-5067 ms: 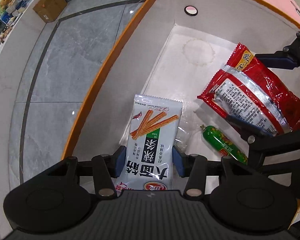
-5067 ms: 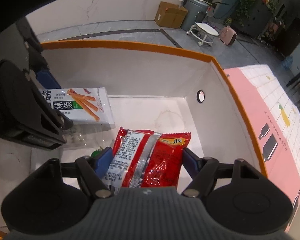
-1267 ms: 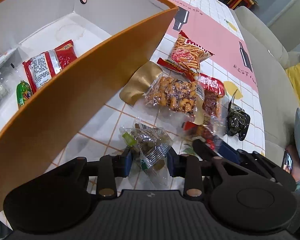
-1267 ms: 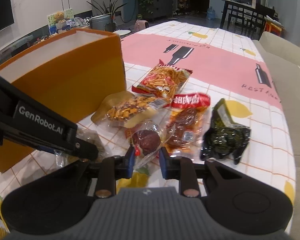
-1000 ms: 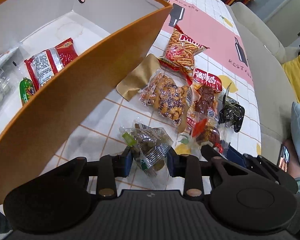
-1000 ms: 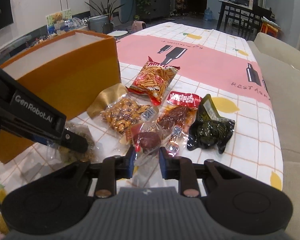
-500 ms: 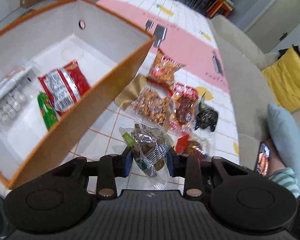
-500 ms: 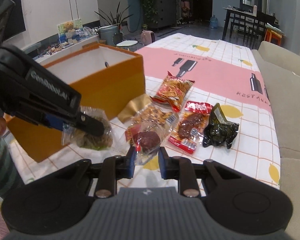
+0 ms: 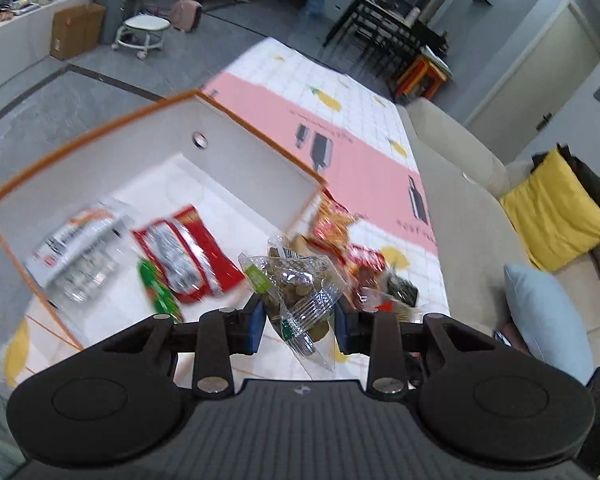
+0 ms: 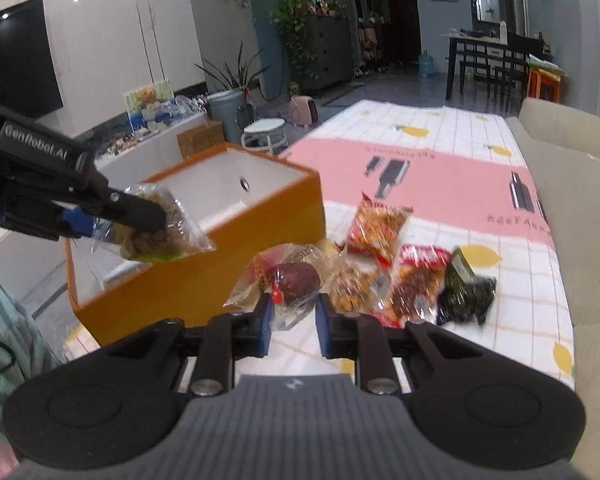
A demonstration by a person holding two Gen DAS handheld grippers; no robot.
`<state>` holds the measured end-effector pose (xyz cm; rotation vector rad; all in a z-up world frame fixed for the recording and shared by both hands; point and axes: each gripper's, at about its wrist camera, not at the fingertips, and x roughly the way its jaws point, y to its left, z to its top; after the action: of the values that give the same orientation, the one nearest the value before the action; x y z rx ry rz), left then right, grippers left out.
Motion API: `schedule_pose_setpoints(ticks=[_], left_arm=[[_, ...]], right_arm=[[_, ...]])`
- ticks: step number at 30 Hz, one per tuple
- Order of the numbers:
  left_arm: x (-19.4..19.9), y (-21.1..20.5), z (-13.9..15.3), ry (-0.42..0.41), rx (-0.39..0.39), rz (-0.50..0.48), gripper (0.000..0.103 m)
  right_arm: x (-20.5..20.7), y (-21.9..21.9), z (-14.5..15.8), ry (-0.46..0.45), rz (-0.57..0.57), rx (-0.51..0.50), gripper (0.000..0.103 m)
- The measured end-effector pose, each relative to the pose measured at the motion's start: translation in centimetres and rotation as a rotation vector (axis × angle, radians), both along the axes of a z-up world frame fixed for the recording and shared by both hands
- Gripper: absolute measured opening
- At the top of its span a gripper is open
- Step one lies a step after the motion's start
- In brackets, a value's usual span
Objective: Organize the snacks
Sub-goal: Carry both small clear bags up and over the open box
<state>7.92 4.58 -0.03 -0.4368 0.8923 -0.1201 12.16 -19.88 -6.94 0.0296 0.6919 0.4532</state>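
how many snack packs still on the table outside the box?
4 on the tablecloth beside the orange box: red-orange chip bag, clear nut-mix pack, red jerky pack, dark seaweed pack. Two more are held in the grippers. Others may hide behind them.

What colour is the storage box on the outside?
Orange outside, white inside; the storage box shows best in the right wrist view.

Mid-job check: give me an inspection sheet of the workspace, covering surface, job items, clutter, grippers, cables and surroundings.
Surface: tablecloth, pink band and white grid.
Job's things: orange box holds a white packet, red packet and green sausage; four snack packs lie loose beside it.
Clutter: nothing seen.
Grippers: left gripper shut on a clear nut bag; right gripper shut on a clear pack with a dark red snack.
Cables: nothing seen.
Surroundings: sofa, yellow cushion, dining table.
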Motion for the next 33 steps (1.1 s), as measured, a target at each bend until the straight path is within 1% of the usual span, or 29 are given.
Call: schedule_pose_setpoints(ticks=[4, 7, 9, 11, 13, 14, 16, 18, 20, 23, 26, 30, 33], left_arm=[[1.1, 2.4, 1.1, -0.009, 0.002, 0.036, 0.038], [2.3, 3.8, 2.3, -0.021, 0.023, 0.051, 0.038], [3.3, 4.8, 2.7, -0.013, 0.038, 0.058, 0.038], [4.3, 5.6, 3.0, 0.004, 0.072, 0.061, 0.038], [5.4, 6.0, 2.9, 0.040, 0.119, 0.049, 0.038], [6.0, 6.2, 2.6, 0.060, 0.137, 0.036, 0.038], [7.1, 6.5, 2.0, 0.111, 0.185, 0.004, 0.038], [7.8, 6.7, 0.9, 0.172, 0.239, -0.032, 0.038], [8.2, 7.1, -0.4, 0.237, 0.272, -0.071, 0.038], [8.6, 7.7, -2.2, 0.327, 0.301, -0.115, 0.038], [8.7, 8.1, -3.5, 0.399, 0.303, -0.162, 0.038], [8.9, 8.1, -5.2, 0.479, 0.306, -0.213, 0.038], [9.0, 7.5, -6.3, 0.529, 0.334, -0.246, 0.038]], right_arm=[[1.5, 1.9, 1.7, -0.017, 0.042, 0.024, 0.019], [3.0, 4.0, 3.2, -0.041, 0.091, 0.006, 0.019], [4.4, 5.6, 4.0, -0.046, 0.135, -0.009, 0.019], [5.6, 7.4, 4.5, -0.043, 0.176, -0.031, 0.019], [6.8, 9.3, 4.8, -0.037, 0.223, -0.066, 0.019], [7.4, 10.3, 4.8, -0.023, 0.250, -0.081, 0.019], [8.6, 12.1, 4.5, 0.038, 0.317, -0.104, 0.019], [9.4, 13.8, 4.0, 0.110, 0.388, -0.135, 0.019], [9.7, 15.2, 3.2, 0.172, 0.441, -0.170, 0.019], [10.2, 17.0, 1.8, 0.260, 0.510, -0.200, 0.019], [11.0, 18.3, 0.6, 0.330, 0.580, -0.234, 0.019], [11.3, 19.9, -0.6, 0.373, 0.684, -0.310, 0.019], [11.3, 20.8, -1.0, 0.395, 0.744, -0.360, 0.019]])
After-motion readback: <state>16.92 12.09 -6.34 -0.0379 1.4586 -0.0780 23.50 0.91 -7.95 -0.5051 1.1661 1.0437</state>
